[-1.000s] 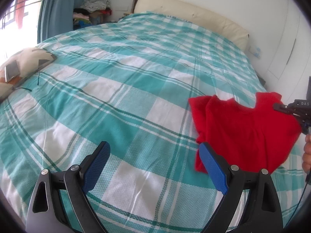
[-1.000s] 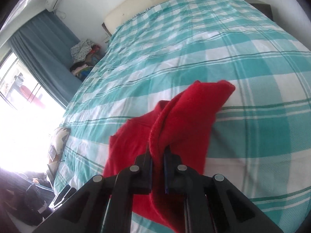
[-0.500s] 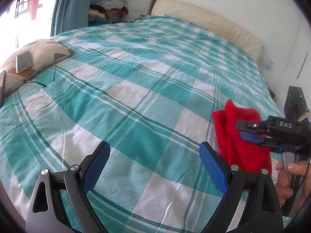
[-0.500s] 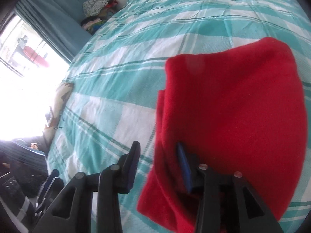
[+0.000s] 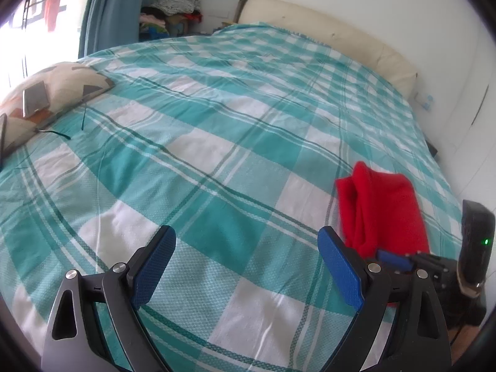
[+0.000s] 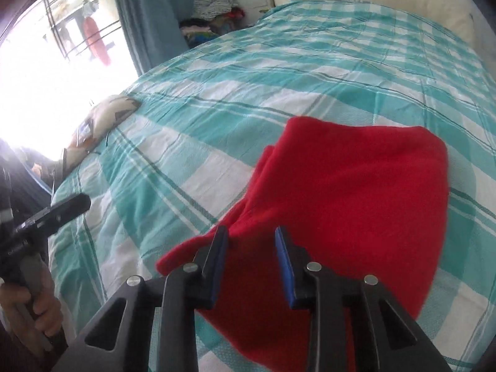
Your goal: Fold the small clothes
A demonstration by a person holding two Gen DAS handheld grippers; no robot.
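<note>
Ahead of the left gripper [image 5: 246,266], nothing but checked bedspread [image 5: 217,155]: jaws spread wide and holding nothing, probably parked there to keep out of the way. Off to its right lies the red garment [image 5: 381,207], doubled over with layered edges facing the gripper, the right gripper [image 5: 400,260] low at its near end. Far to the left, a patterned pillow [image 5: 62,83] carrying a phone [image 5: 35,97]. No legible writing. From the right wrist view, directly under and ahead of the right gripper [image 6: 252,248], the same red garment [image 6: 356,192] flat on the bedspread [image 6: 310,62]; jaws part open after just narrowing, astride the near edge with fabric between them but not visibly pinched, likely lining up a fresh grasp for another fold. Left of it, the left gripper [image 6: 66,206] in a hand [image 6: 28,307]. No readable labels.
</note>
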